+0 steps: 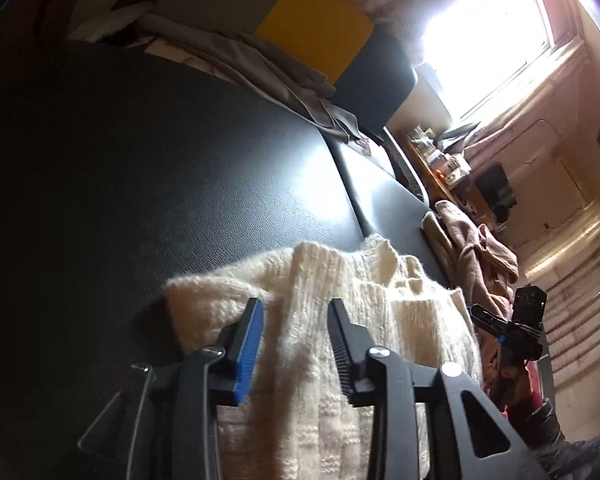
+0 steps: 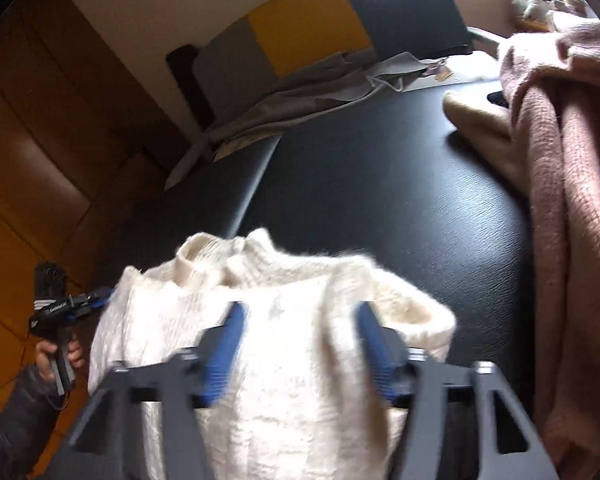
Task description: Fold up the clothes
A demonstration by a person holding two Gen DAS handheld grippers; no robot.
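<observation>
Cream sweater (image 1: 340, 320): a ribbed knit lying on the near part of the black padded surface (image 1: 160, 160), partly folded, its collar end pointing away from both cameras; seen too in the right wrist view (image 2: 276, 344).
Left claw (image 1: 296, 320): released, its two fingers apart over the sweater with knit visible in the gap; no pad presses the cloth. In the right wrist view it shows at the sweater's left edge (image 2: 96, 296), gripped by a hand (image 2: 56, 356) in a dark sleeve.
Right claw (image 2: 300, 324): released and wide, blue-padded fingers on either side of a stretch of the sweater, blurred. In the left wrist view its black body shows beyond the sweater's right edge (image 1: 500, 324).
Pink knit (image 2: 572, 200): a heap on the right side of the surface, near the sweater but apart from it.
Beige garment (image 2: 480, 124): lies against the pink knit, on its far side.
Grey cloth (image 2: 300, 92): crumpled at the far end of the surface.
Yellow panel (image 2: 300, 28): behind the grey cloth, next to a grey one.
Window (image 1: 492, 36): bright, at the upper right of the left wrist view.
</observation>
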